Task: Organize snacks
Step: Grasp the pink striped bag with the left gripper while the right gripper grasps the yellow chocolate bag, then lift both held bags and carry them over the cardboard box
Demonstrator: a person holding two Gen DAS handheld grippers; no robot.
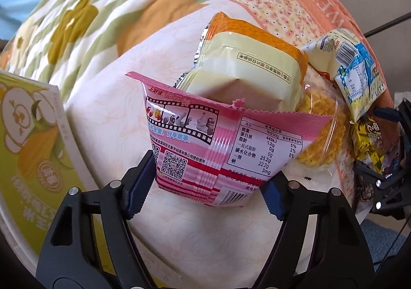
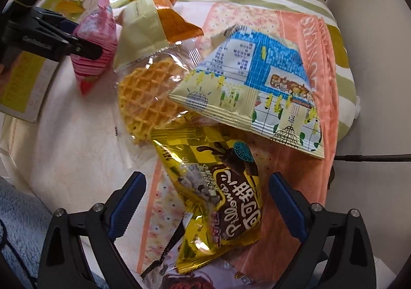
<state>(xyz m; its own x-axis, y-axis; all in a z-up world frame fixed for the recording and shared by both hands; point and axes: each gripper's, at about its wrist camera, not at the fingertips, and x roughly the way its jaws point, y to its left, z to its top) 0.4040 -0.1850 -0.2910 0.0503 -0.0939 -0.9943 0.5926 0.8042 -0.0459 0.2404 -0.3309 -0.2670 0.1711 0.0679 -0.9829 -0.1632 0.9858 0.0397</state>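
My left gripper (image 1: 210, 181) is shut on a pink snack packet (image 1: 221, 150) and holds it above the cream bedding; it also shows in the right wrist view (image 2: 95, 40). Behind it lie a pale yellow and orange packet (image 1: 246, 68), a wrapped waffle (image 2: 149, 99) and a blue and yellow packet (image 2: 254, 88). My right gripper (image 2: 205, 201) is open, its fingers either side of a gold chocolate packet (image 2: 223, 191) that lies on the orange towel (image 2: 303, 181).
A green and white box (image 1: 33, 140) lies at the left on the bed. A striped flower-print quilt (image 1: 102, 6) covers the far side. A dark cable (image 2: 372, 158) runs at the right past the bed edge. Grey carpet (image 2: 20, 217) lies below.
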